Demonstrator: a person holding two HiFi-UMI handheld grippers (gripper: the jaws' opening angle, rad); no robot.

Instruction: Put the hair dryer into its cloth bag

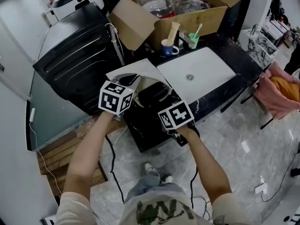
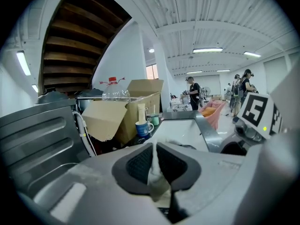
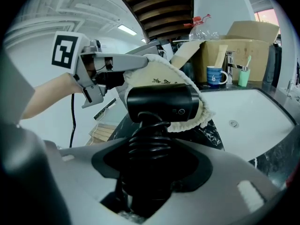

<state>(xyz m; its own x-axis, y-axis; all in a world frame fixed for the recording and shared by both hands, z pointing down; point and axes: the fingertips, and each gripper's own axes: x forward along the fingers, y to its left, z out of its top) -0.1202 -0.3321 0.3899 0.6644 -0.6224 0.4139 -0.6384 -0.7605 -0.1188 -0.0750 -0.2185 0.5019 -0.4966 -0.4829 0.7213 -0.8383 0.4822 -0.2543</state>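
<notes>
The black hair dryer [image 3: 161,104] points its barrel into the mouth of the cream cloth bag [image 3: 157,78], with its ribbed handle between the jaws of my right gripper [image 3: 150,158], which is shut on it. In the head view the hair dryer [image 1: 152,95] shows dark inside the bag's opening [image 1: 161,81], over the black counter. My left gripper [image 2: 157,165] is shut on a fold of the bag's cream cloth [image 2: 157,179] and holds that rim up. From the right gripper view, the left gripper [image 3: 133,62] pinches the bag's upper edge.
A white sink [image 1: 197,71] lies just right of the bag in the black marble counter [image 1: 150,132]. Behind it stand a blue mug [image 1: 168,48] and an open cardboard box [image 1: 187,13]. A dark appliance [image 1: 75,60] sits to the left. A cable [image 1: 112,158] trails on the floor.
</notes>
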